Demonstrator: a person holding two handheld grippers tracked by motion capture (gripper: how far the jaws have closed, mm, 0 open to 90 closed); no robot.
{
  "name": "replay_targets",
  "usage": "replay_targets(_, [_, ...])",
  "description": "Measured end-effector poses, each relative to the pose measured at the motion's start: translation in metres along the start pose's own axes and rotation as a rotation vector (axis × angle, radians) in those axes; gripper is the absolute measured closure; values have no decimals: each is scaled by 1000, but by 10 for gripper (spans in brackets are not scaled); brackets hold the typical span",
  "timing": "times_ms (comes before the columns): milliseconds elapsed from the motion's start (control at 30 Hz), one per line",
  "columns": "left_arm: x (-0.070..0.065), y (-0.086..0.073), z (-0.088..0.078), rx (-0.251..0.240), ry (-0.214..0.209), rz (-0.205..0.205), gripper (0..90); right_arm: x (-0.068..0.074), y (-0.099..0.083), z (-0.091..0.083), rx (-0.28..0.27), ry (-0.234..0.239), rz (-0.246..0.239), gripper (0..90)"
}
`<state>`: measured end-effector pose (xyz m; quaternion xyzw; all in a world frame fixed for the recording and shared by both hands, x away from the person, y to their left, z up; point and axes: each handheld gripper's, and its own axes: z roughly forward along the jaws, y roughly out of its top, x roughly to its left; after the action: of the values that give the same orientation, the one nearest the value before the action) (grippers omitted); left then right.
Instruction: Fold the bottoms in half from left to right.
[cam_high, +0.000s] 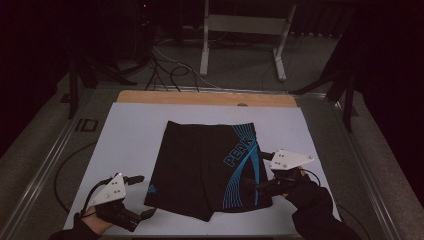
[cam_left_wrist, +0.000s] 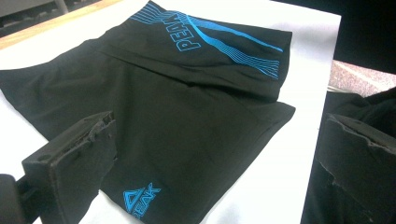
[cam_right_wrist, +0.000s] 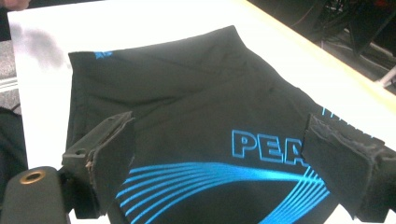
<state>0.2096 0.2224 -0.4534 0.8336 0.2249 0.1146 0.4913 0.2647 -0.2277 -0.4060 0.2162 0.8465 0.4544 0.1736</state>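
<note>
A pair of black shorts (cam_high: 200, 165) with blue stripes and "PEAK" lettering lies spread on a white sheet (cam_high: 130, 140). My left gripper (cam_high: 142, 196) is open at the shorts' near left corner, by the small blue logo. In the left gripper view the shorts (cam_left_wrist: 187, 116) lie between and beyond the left gripper's (cam_left_wrist: 219, 121) wide-apart jaws. My right gripper (cam_high: 257, 171) is open at the shorts' right edge, its jaws either side of the striped hem. The right gripper view shows the right gripper (cam_right_wrist: 218, 123) low over the printed shorts (cam_right_wrist: 187, 93). Neither gripper holds cloth.
The sheet covers a wooden tabletop (cam_high: 200, 97) with metal rails (cam_high: 45, 165) along its sides. Beyond the far edge, cables (cam_high: 170, 70) run over the floor near a white frame stand (cam_high: 240, 25). Bare sheet surrounds the shorts on every side.
</note>
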Motion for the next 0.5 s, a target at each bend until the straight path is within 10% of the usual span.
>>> replay_targets(500, [3,-1,0,2,102,-31,0,-10,31,26,-22,11,-50,106])
